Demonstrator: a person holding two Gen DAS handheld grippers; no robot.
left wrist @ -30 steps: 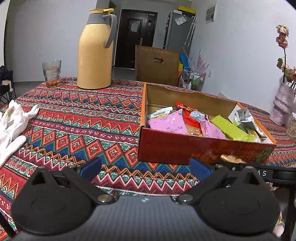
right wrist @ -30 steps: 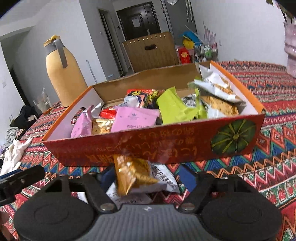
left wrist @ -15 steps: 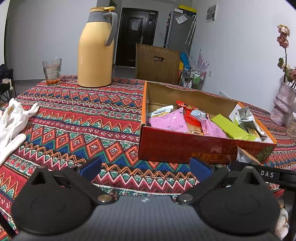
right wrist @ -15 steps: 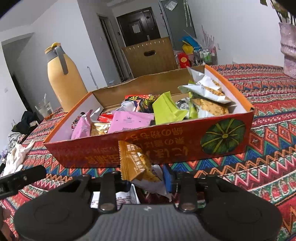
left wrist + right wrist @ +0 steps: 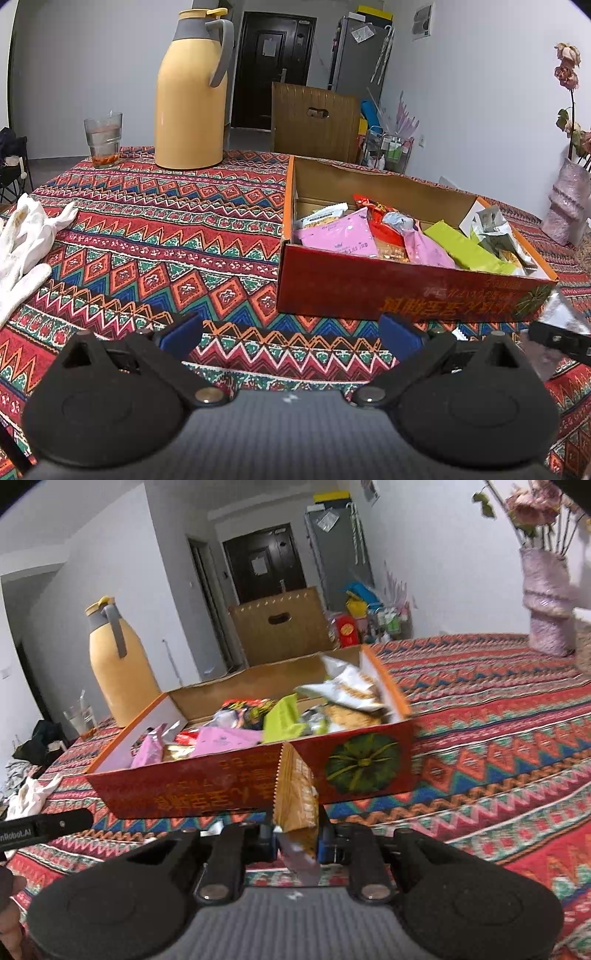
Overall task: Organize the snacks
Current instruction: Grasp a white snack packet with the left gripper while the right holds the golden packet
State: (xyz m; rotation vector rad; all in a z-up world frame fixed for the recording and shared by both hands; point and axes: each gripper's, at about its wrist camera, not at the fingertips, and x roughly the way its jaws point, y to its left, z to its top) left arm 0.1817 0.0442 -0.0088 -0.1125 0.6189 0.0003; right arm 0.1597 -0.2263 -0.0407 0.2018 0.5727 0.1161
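A red cardboard box (image 5: 399, 291) (image 5: 207, 786) with an orange rim stands on the patterned tablecloth and holds several snack packets, pink (image 5: 340, 236), green (image 5: 469, 247) and silver. My right gripper (image 5: 295, 843) is shut on an orange snack packet (image 5: 295, 797) and holds it upright in front of the box's near wall. My left gripper (image 5: 291, 332) is open and empty, low over the cloth just left of the box's front. The silver back of the held packet (image 5: 561, 317) shows at the right edge of the left wrist view.
A yellow thermos jug (image 5: 192, 96) and a glass (image 5: 103, 140) stand at the table's far side. White gloves (image 5: 26, 240) lie at the left. A pink vase with flowers (image 5: 546, 605) stands at the far right. A wooden chair back (image 5: 314, 122) is behind the table.
My right gripper has closed on the orange packet and lifted it from the cloth up in front of the box. The left gripper has stayed open, nearly still.
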